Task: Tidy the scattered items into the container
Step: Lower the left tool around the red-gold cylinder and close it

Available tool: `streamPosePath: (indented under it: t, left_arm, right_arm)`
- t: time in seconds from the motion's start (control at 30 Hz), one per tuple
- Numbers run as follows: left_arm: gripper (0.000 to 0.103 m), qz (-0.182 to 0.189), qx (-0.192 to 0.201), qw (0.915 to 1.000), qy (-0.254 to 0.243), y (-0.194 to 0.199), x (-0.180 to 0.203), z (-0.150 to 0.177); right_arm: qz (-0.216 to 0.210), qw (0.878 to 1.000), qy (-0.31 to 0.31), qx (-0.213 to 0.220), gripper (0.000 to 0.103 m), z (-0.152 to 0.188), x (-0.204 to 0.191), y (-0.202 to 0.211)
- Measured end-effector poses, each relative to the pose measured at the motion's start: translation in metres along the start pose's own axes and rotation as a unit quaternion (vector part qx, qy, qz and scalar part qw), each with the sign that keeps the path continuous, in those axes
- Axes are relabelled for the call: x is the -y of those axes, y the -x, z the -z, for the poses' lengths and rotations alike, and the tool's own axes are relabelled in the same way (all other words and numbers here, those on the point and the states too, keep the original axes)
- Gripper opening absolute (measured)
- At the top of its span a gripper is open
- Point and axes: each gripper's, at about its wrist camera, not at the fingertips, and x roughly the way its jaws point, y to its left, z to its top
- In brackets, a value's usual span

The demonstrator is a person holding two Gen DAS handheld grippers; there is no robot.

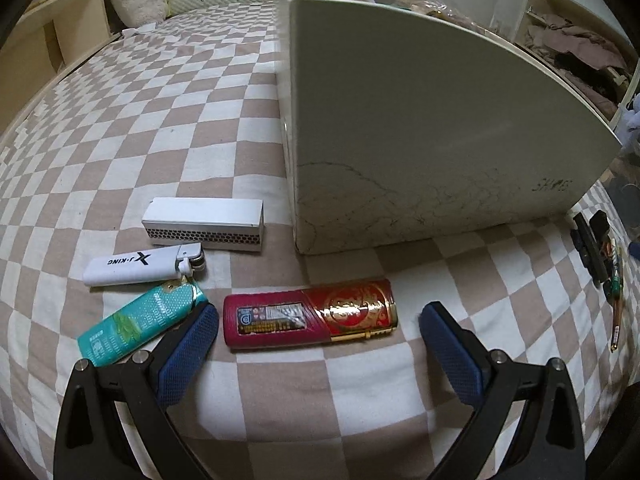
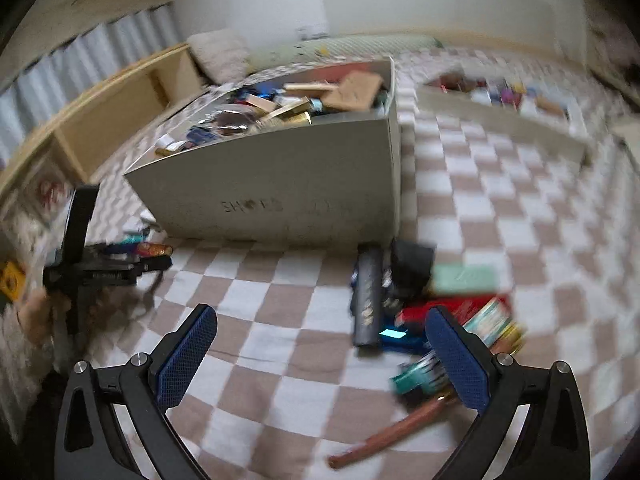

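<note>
On a bed [image 1: 168, 128] spread with a brown-and-white checked cover, I work at clearing small clutter into the big off-white container [image 1: 420, 128], a box that stands at twelve to one o'clock in my left wrist view. My left gripper [image 1: 319, 322] points steeply down with its fingers spread wide and gripping nothing; the red and gold lighter [image 1: 310, 318] lies crosswise on the cover between them, untouched by either pad. I judge that lighter to be my next pick. To take it well I should sink straight down, keep it centred, and close across its narrow body, not its length, while keeping my left finger [image 1: 188, 350] off the teal packet [image 1: 140, 322] that it overlaps at nine o'clock. The white lighter [image 1: 140, 266] and the white matchbox [image 1: 204, 224] wait at ten and eleven o'clock.

My right gripper [image 2: 322, 342] hovers likewise open and empty above bare cover, beside a second heap at three o'clock: a dark tube [image 2: 366, 300], a teal pack [image 2: 416, 376], a brown stick [image 2: 396, 430] at five.

Only the right wrist view, blurred as it is, looks over the container's rim and shows it already piled nearly full, so I should drop towards a gap. It also shows a second tray [image 2: 504, 120] at two o'clock. Only the left view shows the lighter's printing and how it lies.
</note>
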Motion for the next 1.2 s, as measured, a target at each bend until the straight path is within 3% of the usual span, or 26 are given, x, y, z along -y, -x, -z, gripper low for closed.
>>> streamPosePath:
  t: [0.13, 0.23, 0.5, 0.63, 0.73, 0.8, 1.0, 1.1, 1.2]
  left_arm:
    - [0.099, -0.009, 0.002, 0.9999, -0.002, 0.002, 0.0, 0.002]
    - [0.089, -0.019, 0.006, 0.9998, 0.008, 0.005, -0.004, 0.003]
    - [0.081, -0.021, 0.012, 0.9996, 0.017, 0.012, -0.009, 0.008]
    - [0.081, -0.016, 0.013, 0.9996, 0.021, 0.014, -0.009, 0.008]
    - [0.081, -0.013, 0.016, 0.9995, 0.025, 0.017, -0.01, 0.01]
    - [0.081, -0.015, 0.016, 0.9995, 0.022, 0.017, -0.01, 0.011]
    - [0.081, -0.016, 0.015, 0.9996, 0.019, 0.013, 0.006, -0.001]
    - [0.081, -0.011, 0.015, 0.9997, 0.016, 0.01, 0.014, -0.006]
    - [0.081, -0.007, 0.015, 0.9998, 0.01, 0.01, 0.016, -0.007]
  right_arm:
    - [0.003, 0.999, 0.042, -0.025, 0.103, -0.004, 0.009, 0.0]
    - [0.003, 0.997, 0.05, -0.058, 0.103, -0.002, 0.018, -0.007]
    - [-0.077, 0.994, 0.03, -0.075, 0.103, -0.006, 0.001, -0.017]
    - [-0.032, 0.993, 0.028, -0.11, 0.101, -0.006, -0.012, -0.043]
    - [-0.016, 0.994, 0.008, -0.11, 0.078, -0.008, -0.011, -0.055]
    - [-0.005, 0.995, -0.003, -0.104, 0.072, -0.009, -0.007, -0.061]
    - [0.044, 0.995, 0.022, -0.083, 0.04, -0.016, -0.009, -0.071]
    - [0.029, 0.995, 0.051, -0.083, 0.016, -0.013, -0.018, -0.072]
    - [0.003, 0.991, 0.088, -0.097, 0.012, -0.002, -0.035, -0.074]
